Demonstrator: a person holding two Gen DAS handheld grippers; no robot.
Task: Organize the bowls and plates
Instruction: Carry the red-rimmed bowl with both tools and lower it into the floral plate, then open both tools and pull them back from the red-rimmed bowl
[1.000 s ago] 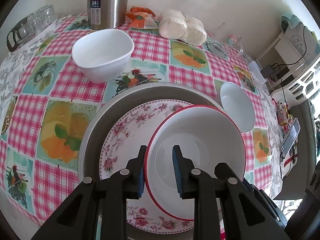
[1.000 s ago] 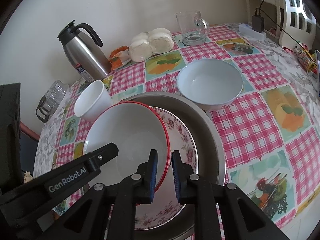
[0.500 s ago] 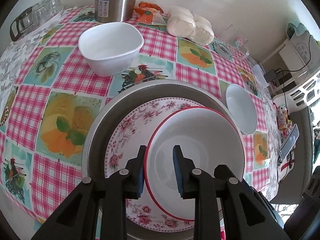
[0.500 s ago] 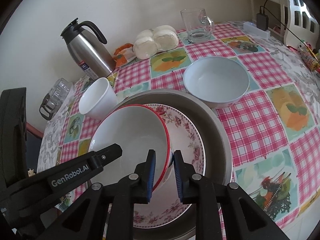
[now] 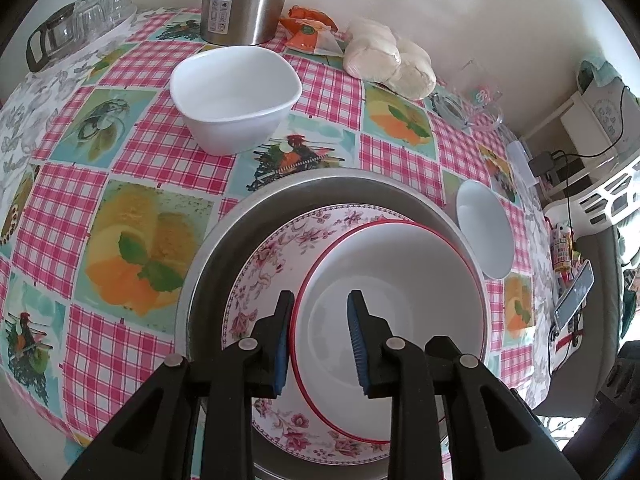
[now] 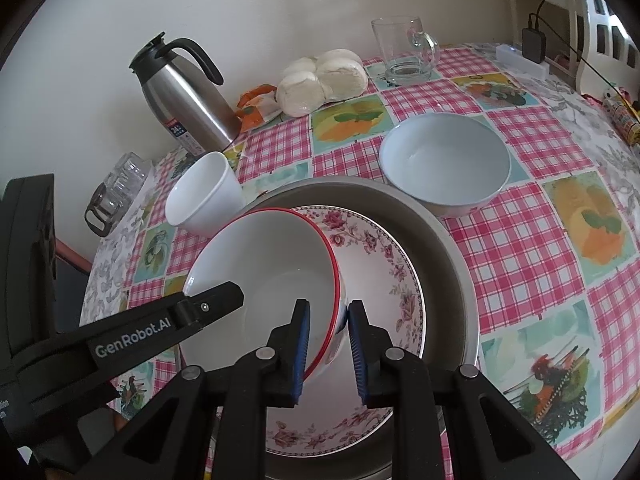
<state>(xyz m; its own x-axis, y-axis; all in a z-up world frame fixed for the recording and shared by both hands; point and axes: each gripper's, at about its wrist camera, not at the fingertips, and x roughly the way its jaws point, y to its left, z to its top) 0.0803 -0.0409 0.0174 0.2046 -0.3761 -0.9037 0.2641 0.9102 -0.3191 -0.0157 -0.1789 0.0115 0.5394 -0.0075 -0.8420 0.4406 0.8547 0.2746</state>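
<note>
A white bowl with a red rim [image 5: 400, 300] [image 6: 272, 264] sits off-centre on a floral plate [image 5: 272, 260] [image 6: 384, 264], inside a wide metal basin [image 5: 320, 188] [image 6: 440, 248]. My left gripper [image 5: 320, 296] straddles the bowl's near-left rim. Its jaws are opening: the outer pad is at the rim and the inner pad stands clear of the wall. One of its fingers [image 6: 224, 296] shows in the right wrist view. My right gripper [image 6: 329, 304] straddles the opposite rim with its pads slightly apart from the wall. A squarish white bowl [image 5: 236, 96] [image 6: 204, 196] and a round pale bowl [image 5: 484, 228] [image 6: 444, 160] stand beside the basin.
Along the wall stand a steel thermos [image 5: 240, 0] [image 6: 184, 96], an orange packet [image 5: 308, 36], a bag of buns [image 5: 388, 60] [image 6: 324, 76] and a glass mug [image 6: 404, 52]. A glass pot [image 5: 76, 28] sits at the far left. White shelving [image 5: 600, 200] stands off the table's right edge.
Both pairs of jaws have spread a little around the red-rimmed bowl's rim. The left gripper has shifted slightly. The bowl has stayed on the floral plate.
</note>
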